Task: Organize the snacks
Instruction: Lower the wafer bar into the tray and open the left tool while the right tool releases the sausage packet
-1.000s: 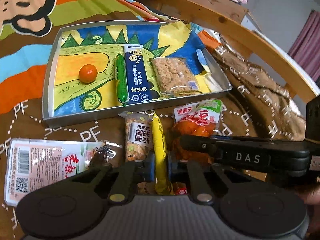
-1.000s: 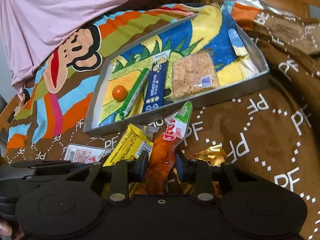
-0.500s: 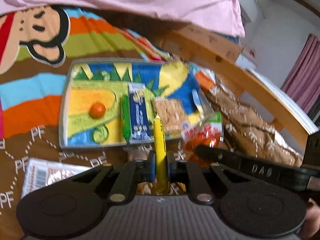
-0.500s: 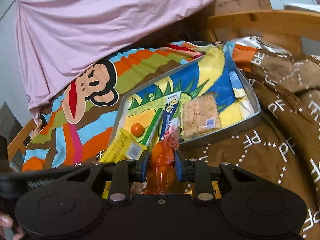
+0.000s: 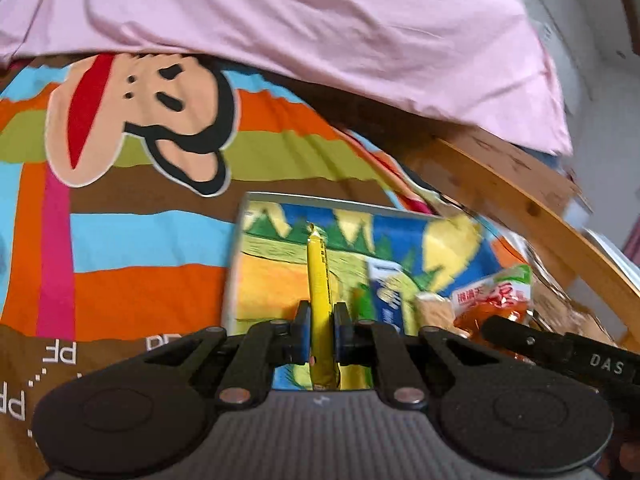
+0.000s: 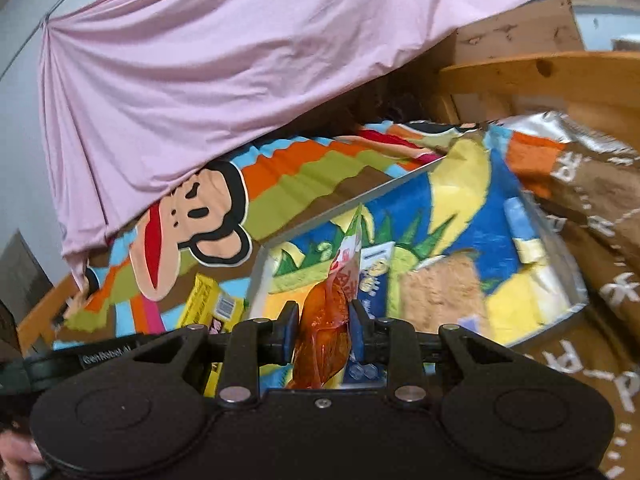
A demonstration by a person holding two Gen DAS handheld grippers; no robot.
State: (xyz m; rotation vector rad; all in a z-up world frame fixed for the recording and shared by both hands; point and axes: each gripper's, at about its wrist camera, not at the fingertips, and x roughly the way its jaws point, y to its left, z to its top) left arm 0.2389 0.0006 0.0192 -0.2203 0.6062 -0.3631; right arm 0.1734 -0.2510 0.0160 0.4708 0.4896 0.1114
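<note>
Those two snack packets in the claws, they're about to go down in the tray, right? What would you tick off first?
1. Left gripper shut on the yellow stick pack: ok.
2. Right gripper shut on the orange snack pouch: ok.
3. Both packets over the tray, not the blanket: ok, as far as these views show.
4. Free spot below the yellow stick pack: cannot tell, the tray floor there is blurred and partly hidden.
5. Orange snack pouch clear of the blue packet and cracker pack: cannot tell.
</note>
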